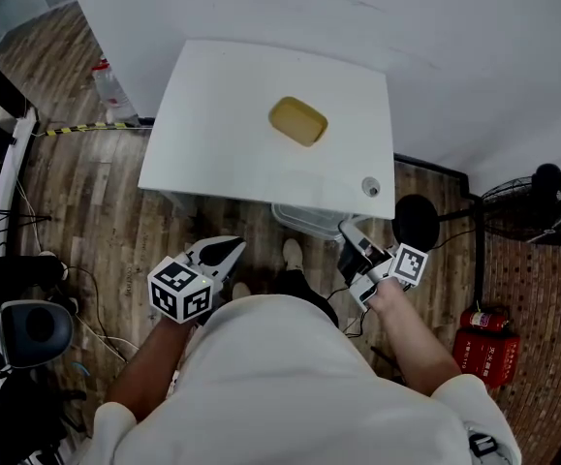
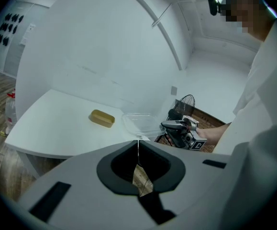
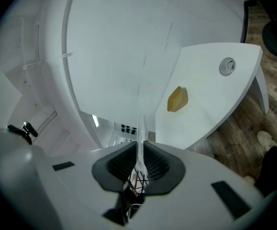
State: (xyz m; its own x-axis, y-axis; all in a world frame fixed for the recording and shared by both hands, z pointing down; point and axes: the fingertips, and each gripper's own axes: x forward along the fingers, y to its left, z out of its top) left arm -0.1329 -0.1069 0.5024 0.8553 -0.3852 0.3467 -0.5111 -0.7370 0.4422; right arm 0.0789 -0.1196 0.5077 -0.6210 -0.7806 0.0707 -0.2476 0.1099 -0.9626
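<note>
Right claw (image 3: 141, 142) pinches the clear container (image 1: 300, 221) just beside the table (image 1: 212, 153).

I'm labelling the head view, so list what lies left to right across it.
Plastic bottle → left gripper → yellow block → right gripper, shut on the clear container at its rim → standing fan.

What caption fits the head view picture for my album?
Right gripper grips the clear container by its rim at the white table edge; left gripper hangs shut; yellow bar beyond.
</note>
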